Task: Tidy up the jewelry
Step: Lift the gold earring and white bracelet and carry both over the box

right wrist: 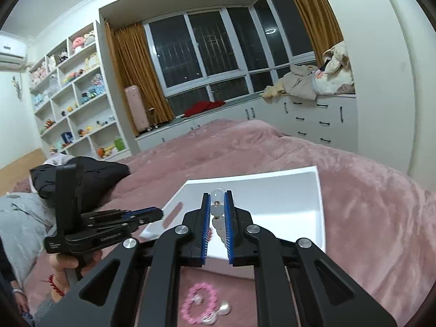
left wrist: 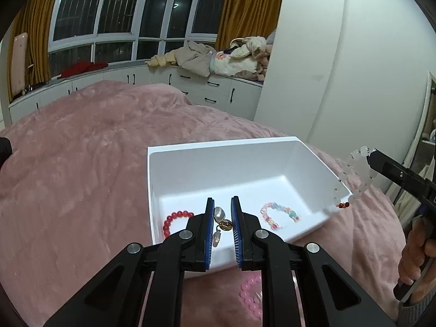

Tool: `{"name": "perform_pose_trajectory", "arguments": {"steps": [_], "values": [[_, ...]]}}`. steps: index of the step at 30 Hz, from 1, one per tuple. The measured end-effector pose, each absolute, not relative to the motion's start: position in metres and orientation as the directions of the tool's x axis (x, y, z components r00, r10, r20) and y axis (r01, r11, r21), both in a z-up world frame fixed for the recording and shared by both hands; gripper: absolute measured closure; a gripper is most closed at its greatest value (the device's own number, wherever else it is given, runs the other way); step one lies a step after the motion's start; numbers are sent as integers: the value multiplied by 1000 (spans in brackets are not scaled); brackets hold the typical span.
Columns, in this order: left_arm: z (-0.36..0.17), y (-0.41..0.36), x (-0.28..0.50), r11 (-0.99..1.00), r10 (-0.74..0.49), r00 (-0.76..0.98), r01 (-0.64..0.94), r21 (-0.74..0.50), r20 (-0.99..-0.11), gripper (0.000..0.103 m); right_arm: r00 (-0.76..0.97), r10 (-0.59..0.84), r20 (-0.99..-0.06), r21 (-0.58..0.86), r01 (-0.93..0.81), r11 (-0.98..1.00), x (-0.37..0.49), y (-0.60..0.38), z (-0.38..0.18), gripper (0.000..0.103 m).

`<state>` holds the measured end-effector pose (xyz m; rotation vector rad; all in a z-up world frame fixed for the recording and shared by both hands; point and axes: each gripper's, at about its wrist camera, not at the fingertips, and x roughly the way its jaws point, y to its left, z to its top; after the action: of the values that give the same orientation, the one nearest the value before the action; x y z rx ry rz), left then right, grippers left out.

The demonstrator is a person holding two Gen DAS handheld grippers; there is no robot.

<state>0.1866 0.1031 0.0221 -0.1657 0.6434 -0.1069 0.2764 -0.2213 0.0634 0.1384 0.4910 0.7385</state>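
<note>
White bead bracelet (right wrist: pixel 217 218) hangs lengthwise from right tool (right wrist: pixel 218 204)

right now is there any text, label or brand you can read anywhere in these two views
Nothing can be read for certain.
Black left hand-held gripper: faint pale print on its body in the right wrist view, too small and blurred to read.
White wall air conditioner: a small dark mark on its front, too blurred to read.
White rectangular plastic bin: no print shows.
Right hand-held gripper, shut on a white bead bracelet: no print shows.
</note>
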Motion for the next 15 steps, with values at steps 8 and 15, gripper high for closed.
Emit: {"name": "perform_pose_trajectory", "arguments": {"steps": [8,15], "values": [[1,110,207,980,-154,772,42,-193,-616,86,641,623,-449,250,-579,776,313,-207,42,92],[-25,115,220,979,-153,746,23,-204,-649,86,618,598,-510,240,-566,789,336,-192,12,92]]}}
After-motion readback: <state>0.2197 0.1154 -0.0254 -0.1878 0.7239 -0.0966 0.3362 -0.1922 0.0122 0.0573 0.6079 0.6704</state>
